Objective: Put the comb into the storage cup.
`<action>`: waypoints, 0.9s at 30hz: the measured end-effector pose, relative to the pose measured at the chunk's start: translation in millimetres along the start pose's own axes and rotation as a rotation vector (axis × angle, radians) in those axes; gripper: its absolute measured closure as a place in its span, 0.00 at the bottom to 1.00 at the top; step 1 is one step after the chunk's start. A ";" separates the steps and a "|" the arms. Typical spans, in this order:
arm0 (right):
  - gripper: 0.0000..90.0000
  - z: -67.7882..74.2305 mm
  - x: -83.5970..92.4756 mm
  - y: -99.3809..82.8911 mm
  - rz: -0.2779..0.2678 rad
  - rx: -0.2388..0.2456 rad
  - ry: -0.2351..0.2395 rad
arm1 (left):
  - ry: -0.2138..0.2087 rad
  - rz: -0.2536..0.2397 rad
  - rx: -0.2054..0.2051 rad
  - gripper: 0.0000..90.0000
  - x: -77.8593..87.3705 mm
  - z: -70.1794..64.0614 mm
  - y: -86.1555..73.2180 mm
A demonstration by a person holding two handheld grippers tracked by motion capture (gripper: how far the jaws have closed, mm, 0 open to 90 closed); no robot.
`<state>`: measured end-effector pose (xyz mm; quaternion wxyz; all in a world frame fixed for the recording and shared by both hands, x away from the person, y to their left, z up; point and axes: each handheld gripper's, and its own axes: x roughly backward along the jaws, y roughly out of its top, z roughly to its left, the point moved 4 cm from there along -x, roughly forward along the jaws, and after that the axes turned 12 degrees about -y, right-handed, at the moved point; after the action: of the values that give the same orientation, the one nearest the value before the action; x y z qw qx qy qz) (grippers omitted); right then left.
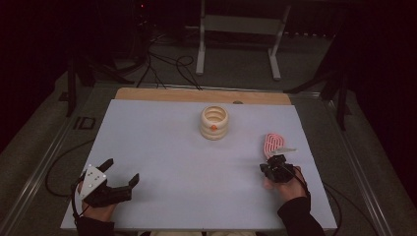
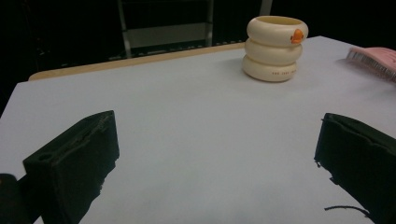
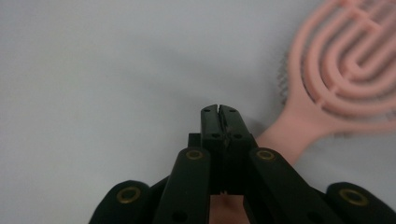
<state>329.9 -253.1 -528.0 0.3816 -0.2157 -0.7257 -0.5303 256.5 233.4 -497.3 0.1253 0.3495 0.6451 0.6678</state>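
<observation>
The right gripper view shows the right gripper (image 3: pixel 219 108) clenched on the handle of the pink hairbrush (image 3: pixel 345 70), blurred at upper right. The high view shows the left gripper (image 1: pixel 120 171) released, lower left, and the cream cup (image 1: pixel 214 122).

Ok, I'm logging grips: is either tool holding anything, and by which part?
Nothing, it seems. The right tool is shut empty beside the handle of the pink brush; the left tool is open over the table.
</observation>
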 end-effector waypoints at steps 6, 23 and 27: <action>0.99 -8.2 7.8 -10.4 -0.023 -0.031 0.012 | 0.000 0.001 0.001 0.01 -0.4 -0.3 -0.2; 0.96 -31.8 18.7 -24.4 -0.040 -0.084 -0.061 | -0.002 0.002 -0.002 0.01 -0.1 -1.1 -0.1; 0.96 -35.1 18.2 -25.8 -0.037 -0.091 -0.067 | -0.003 0.006 -0.005 0.01 -0.6 -1.5 -0.3</action>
<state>311.6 -296.5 -524.3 0.3367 -0.2371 -0.7171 -0.5623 255.9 231.8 -497.6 0.1250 0.3522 0.6421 0.6693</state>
